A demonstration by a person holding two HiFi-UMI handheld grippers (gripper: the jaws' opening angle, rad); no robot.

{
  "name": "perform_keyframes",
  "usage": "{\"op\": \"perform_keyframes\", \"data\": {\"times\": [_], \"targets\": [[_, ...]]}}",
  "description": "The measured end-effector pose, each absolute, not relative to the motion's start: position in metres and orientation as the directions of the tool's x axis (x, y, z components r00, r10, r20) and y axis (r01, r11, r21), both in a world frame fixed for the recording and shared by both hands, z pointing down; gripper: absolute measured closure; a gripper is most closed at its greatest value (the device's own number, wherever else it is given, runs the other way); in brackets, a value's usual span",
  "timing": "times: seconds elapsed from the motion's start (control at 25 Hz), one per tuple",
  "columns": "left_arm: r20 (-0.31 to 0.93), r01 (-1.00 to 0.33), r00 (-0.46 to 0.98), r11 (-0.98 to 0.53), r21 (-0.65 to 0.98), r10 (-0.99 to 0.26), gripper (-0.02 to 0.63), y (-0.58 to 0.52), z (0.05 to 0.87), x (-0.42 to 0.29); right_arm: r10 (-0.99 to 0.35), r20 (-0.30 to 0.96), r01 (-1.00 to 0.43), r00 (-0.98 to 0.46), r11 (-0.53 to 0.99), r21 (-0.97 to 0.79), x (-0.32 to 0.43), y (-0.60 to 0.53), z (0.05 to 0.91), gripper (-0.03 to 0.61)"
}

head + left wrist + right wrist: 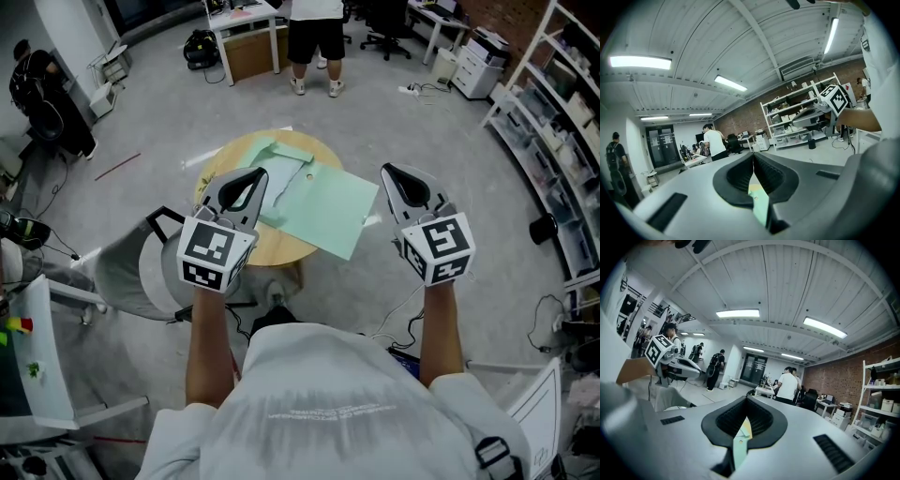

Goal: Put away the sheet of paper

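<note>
Holding level above the round tabletop (281, 246), the left tongs (260, 174) and right tongs (386, 170) are both pinched fully together, with nothing in either. The green sheet (323, 211) lies flat on the tabletop, partly over a paler green piece (286, 155) — its near right corner overhangs the rim. That fits a sheet waiting to be lifted or one already laid down. For any grip, I judge that overhang the best spot — no scraping wood. Open floor lies right; a grey chair (122, 267) crowds the left.
</note>
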State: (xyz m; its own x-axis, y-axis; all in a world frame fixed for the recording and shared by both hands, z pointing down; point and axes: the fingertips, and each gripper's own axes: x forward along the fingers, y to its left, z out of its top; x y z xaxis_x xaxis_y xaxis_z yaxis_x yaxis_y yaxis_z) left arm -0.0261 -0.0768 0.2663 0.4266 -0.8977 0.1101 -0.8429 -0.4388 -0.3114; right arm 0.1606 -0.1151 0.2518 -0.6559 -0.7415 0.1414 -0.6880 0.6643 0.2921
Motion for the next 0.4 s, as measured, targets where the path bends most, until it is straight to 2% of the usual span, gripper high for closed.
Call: {"op": "perform_keyframes", "data": {"times": [0.4], "targets": [[0.123,-0.828,0.468,-0.483,-0.286,-0.875,0.594,-0.074,0.28,-0.022,-0.723,0.157,-0.675,-0.673,0.687,0.27,0.147,-0.116,0.265,0.551]]}}
